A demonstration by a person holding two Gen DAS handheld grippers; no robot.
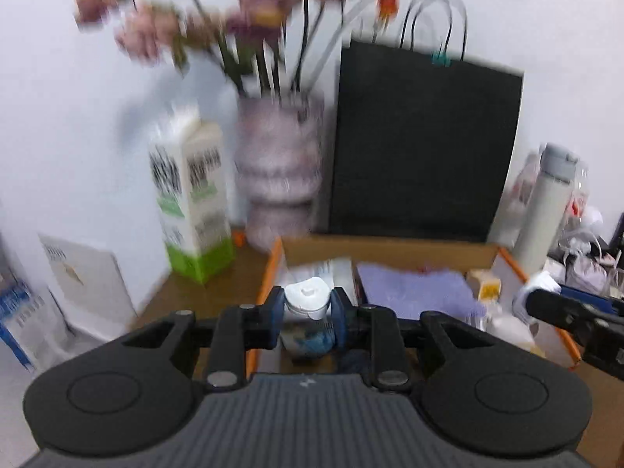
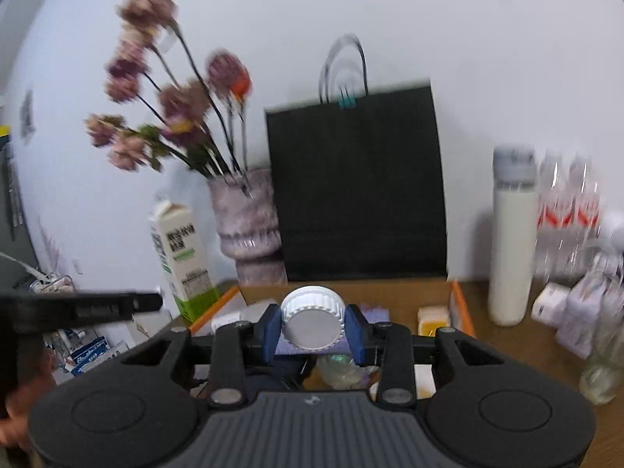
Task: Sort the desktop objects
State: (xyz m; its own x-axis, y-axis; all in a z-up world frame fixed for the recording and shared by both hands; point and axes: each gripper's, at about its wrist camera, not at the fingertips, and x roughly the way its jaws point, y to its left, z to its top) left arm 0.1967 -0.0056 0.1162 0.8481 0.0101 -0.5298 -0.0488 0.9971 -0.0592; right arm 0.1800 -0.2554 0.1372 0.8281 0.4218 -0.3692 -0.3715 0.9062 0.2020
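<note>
- We see the left gripper [image 1: 305, 318] clamped on a small bottle [image 1: 305, 300] w/ a white flip cap; blue pads press both its sides, bottle upright, held above the cardboard box [image 1: 390, 247].
- Right gripper [image 2: 314, 329] is clenched on a white ribbed cap [image 2: 313, 321] w/ a flat grey top facing the cam; what's under the cap is hidden, can't tell. It sits over the box [image 2: 343, 286] too.
- Inside the box: a purple cloth [image 1: 417, 288], a yellow-white packet [image 1: 483, 284], other bits too blurred to name.
- Box has orange edges and sits on a brown desk [image 2: 518, 345].
- Just behind the box: black paper bag [image 1: 425, 148] w/ handles, upright against the wall.
- Left of the bag: pinkish vase [image 1: 279, 171] w/ dried flowers [image 1: 257, 4].
- Left of the vase: white-green carton [image 1: 191, 199], upright.
- Right of the box: tall white bottle w/ grey lid [image 2: 513, 238], then clear bottles [image 2: 567, 214], blurred.
</note>
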